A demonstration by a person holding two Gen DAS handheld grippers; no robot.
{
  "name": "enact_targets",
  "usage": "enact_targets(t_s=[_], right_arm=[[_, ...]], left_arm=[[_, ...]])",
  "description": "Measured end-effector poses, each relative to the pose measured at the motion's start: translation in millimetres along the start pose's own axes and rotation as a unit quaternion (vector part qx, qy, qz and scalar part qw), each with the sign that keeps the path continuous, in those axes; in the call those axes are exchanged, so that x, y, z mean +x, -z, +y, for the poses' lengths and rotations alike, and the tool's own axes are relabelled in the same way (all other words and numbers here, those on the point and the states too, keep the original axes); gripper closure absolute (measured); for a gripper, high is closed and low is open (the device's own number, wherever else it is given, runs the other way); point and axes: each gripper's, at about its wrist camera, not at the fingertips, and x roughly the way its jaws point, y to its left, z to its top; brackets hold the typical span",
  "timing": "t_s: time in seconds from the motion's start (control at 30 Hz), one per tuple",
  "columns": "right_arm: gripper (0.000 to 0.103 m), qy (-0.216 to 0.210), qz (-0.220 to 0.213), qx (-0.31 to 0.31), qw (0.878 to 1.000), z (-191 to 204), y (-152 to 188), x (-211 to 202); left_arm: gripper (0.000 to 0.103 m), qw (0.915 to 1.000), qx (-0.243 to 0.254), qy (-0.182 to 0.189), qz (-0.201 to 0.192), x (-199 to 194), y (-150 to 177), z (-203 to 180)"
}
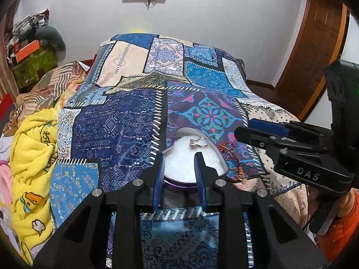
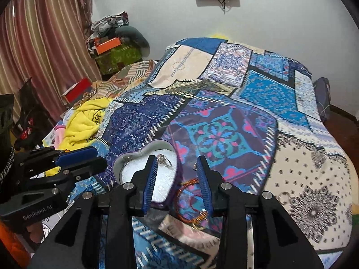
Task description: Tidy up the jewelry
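A heart-shaped jewelry box (image 1: 190,161) with white foam lining lies open on the patchwork cloth; it also shows in the right wrist view (image 2: 165,182). Rings (image 1: 198,143) rest on the foam, also in the right wrist view (image 2: 165,160). A red and gold beaded bracelet (image 1: 235,159) lies on the cloth right of the box; in the right wrist view (image 2: 191,198) it sits between my right fingers. My left gripper (image 1: 178,157) is open over the box's near edge. My right gripper (image 2: 177,159) is open and empty above the bracelet and the box's right side; in the left wrist view (image 1: 255,125) it shows side-on.
The patchwork cloth (image 1: 125,121) covers a raised surface. A yellow towel (image 1: 33,148) and bedding lie to the left. Striped curtains (image 2: 38,44) and a pile of boxes (image 2: 114,51) stand at the back left. A wooden door (image 1: 314,51) is at the right.
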Motion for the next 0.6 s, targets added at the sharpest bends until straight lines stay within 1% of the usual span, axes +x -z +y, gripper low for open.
enact_targets(t_s=[0.27, 0.47, 0.6], right_arm=[[0.07, 0.018, -0.018, 0.018, 1.0, -18.8, 8.3, -29.0], [0.07, 0.032, -0.026, 0.032, 0.999, -35.5, 16.8, -44.7], [0.07, 0.044, -0.021, 0.045, 0.998, -52.1, 25.2, -50.3]], left_arm=[[0.074, 0.9998, 0.015, 0.009, 0.007, -4.0, 2.0, -26.6], [0.074, 0.9992, 0.015, 0.022, 0.029, 8.3, 7.1, -45.0], [0.074, 0.9983, 0.015, 0.029, 0.048, 20.8, 14.3, -53.6]])
